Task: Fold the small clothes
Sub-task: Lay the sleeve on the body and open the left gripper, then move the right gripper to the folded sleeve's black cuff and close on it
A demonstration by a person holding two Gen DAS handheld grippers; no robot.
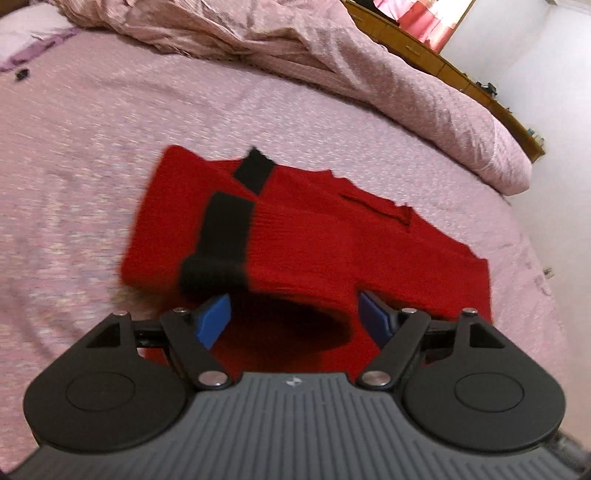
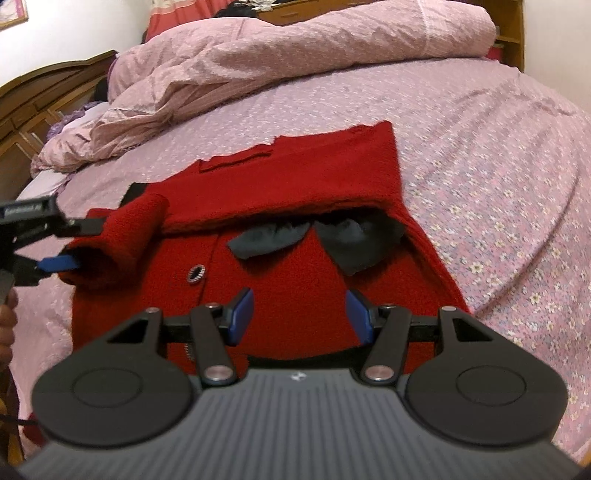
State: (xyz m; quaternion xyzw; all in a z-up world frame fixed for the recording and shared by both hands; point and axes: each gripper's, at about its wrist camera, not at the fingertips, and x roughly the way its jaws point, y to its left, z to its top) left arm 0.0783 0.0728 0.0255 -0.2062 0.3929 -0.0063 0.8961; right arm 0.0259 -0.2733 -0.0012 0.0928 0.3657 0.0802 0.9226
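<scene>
A small red knit jacket (image 1: 314, 229) with black cuffs (image 1: 225, 229) lies on the pink bedspread (image 1: 92, 147). In the right wrist view the jacket (image 2: 288, 280) shows a black collar (image 2: 347, 243), a dark round button (image 2: 195, 275) and its upper part folded over. My left gripper (image 1: 295, 315) is open, its jaws wide apart, just above the jacket's near edge and a raised fold. It shows at the left of the right wrist view (image 2: 70, 245), its jaws either side of a rolled sleeve (image 2: 125, 236). My right gripper (image 2: 299, 314) is open over the jacket's front.
A rumpled pink duvet (image 2: 295, 62) is piled across the far side of the bed. A wooden headboard (image 2: 40, 96) stands at the left, a wooden cabinet (image 1: 424, 55) and a white wall (image 1: 554, 92) beyond the bed. A pillow (image 1: 29, 33) lies far left.
</scene>
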